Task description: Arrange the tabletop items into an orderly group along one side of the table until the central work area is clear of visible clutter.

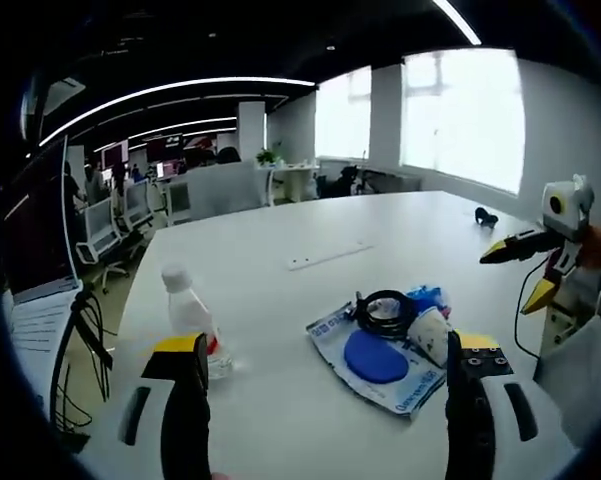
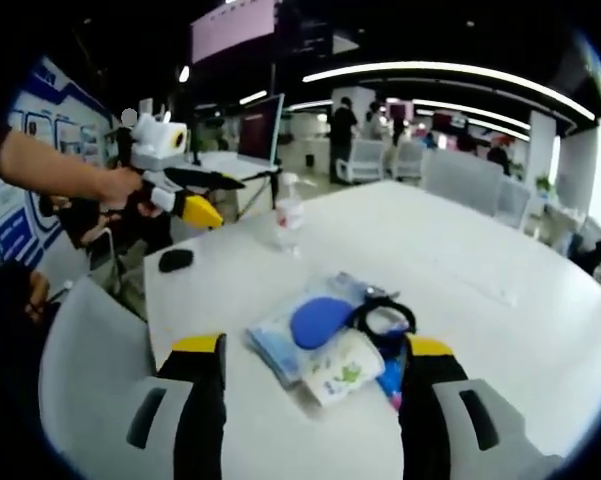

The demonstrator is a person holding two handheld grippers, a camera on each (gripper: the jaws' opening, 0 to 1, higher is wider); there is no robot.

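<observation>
White table (image 1: 310, 230), clutter heaped mid-surface, nothing sorted yet.
Both grippers (image 1: 325, 400) (image 2: 315, 395) are held wide open, empty; bottle (image 1: 192, 315) and pile (image 2: 330, 350) must be gripped next.

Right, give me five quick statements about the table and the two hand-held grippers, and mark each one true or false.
1. The plastic bottle stands upright on the white table. True.
2. The left hand-held gripper is shut on the bottle. False: its jaws stand wide apart with nothing between them.
3. A blue oval pad lies on the flat plastic packet. True.
4. The coiled black cable lies apart from the pile, beside the bottle. False: it rests in the pile, right by the pad.
5. The right hand-held gripper holds the small white printed pack. False: its jaws are open and the pack lies on the table.
</observation>
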